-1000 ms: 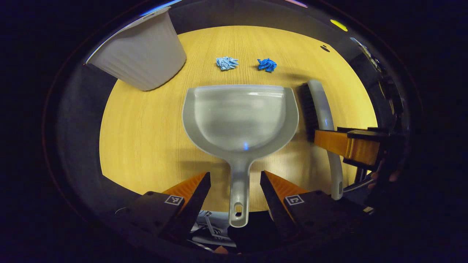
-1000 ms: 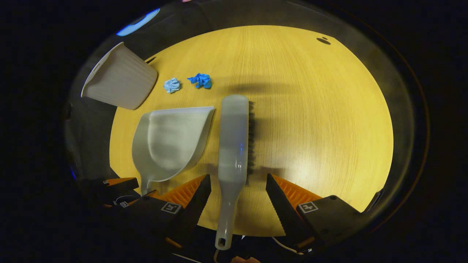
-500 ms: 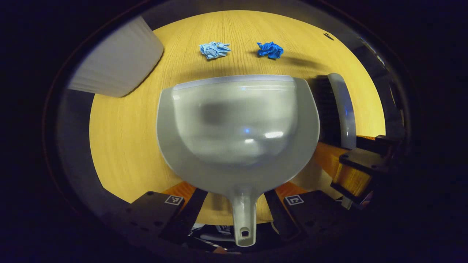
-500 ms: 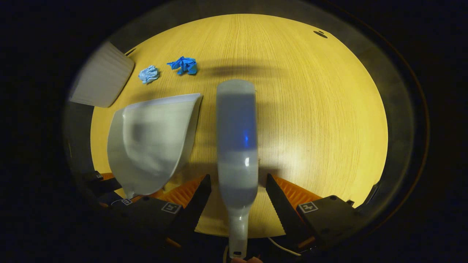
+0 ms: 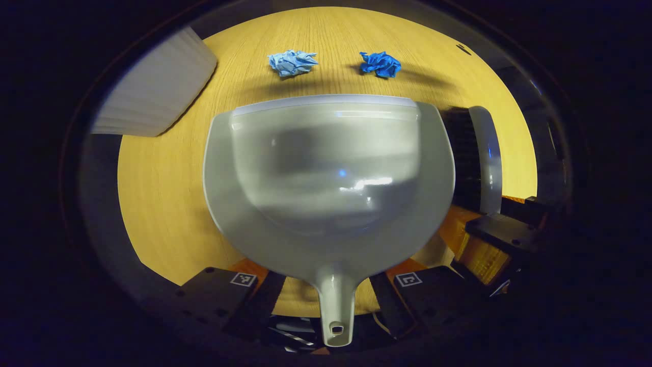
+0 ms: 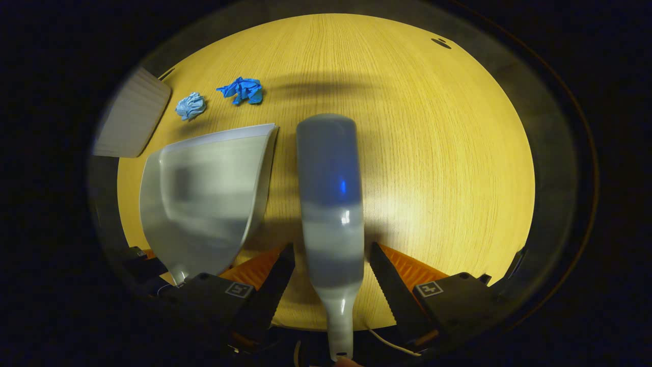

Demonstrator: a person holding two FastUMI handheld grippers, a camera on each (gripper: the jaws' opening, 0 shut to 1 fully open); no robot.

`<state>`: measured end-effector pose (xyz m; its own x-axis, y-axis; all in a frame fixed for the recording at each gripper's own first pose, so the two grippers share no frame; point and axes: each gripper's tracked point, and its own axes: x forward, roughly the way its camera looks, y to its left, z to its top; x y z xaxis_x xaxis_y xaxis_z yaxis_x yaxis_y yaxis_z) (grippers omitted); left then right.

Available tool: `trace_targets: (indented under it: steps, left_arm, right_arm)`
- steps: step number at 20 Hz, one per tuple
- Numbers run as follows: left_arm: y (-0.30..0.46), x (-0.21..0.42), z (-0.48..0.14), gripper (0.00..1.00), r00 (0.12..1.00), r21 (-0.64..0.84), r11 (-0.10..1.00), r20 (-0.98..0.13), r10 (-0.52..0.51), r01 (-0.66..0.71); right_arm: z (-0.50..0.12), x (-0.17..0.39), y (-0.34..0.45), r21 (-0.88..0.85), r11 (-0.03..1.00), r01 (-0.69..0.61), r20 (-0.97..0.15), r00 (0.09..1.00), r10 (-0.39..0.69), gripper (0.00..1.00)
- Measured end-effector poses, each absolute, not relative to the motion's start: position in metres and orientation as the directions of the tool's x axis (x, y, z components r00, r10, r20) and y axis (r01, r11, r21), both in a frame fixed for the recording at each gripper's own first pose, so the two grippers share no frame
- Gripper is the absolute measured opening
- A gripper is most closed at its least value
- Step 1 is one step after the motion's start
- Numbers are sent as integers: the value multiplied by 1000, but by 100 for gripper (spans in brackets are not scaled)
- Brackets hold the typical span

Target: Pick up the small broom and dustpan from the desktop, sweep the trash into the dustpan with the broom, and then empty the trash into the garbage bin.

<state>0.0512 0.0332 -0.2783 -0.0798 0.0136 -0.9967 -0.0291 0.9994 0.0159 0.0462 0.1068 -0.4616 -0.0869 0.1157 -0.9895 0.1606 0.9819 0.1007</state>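
- Left tool spread wide around dustpan handle, lower centre; close squarely on the neck.
- Right tool likewise wide astride broom handle; grip before lifting.

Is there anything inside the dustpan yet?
The dustpan looks empty: its bowl shows only reflections and shadow. Both paper balls, the light blue ball and the dark blue ball, lie on the table beyond its front edge. What is under the pan is covered.

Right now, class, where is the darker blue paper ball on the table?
In the left gripper view the darker blue paper ball lies on the table beyond the dustpan, right of the pale blue paper ball.
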Motion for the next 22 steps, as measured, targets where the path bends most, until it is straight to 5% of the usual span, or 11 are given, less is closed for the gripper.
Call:
trace_targets:
  steps: [2, 5, 7, 11, 13, 14, 17, 22]
  left_arm:
    - [34, 52, -275, 76, -85, 15, 1000, -996, 14, -17]
    - [33, 50, -278, 56, -106, 14, 1000, -994, 15, 12]
    - [31, 49, -277, 45, -98, 11, 1000, -995, 12, 8]
    - [36, 47, -276, 31, -78, -9, 999, -997, -6, 34]
    - [38, 45, -280, 28, -68, -33, 998, -997, -29, 56]
    - [40, 40, -277, 28, -75, -41, 996, -997, -35, 82]
    - [65, 30, -279, 28, -73, -12, 983, -997, 1, 182]
    - [103, 0, -273, 28, -91, 15, 970, -995, 38, 244]
  right_arm:
    - [-461, 46, 107, 103, 981, 165, -988, -95, 119, 99]
    - [-460, 43, 106, 111, 984, 142, -982, -135, 131, 98]
    - [-462, 43, 108, 110, 981, 160, -980, -148, 134, 58]
    - [-459, 35, 108, 128, 991, 46, -977, -166, 134, 33]
    - [-455, 27, 111, 150, 989, -6, -973, -177, 147, 42]
    - [-453, 26, 115, 171, 985, -27, -970, -179, 163, 34]
    - [-438, 50, 123, 211, 974, -87, -970, -144, 198, 42]
    - [-423, 188, 101, 86, 956, -280, -992, 63, 108, 43]
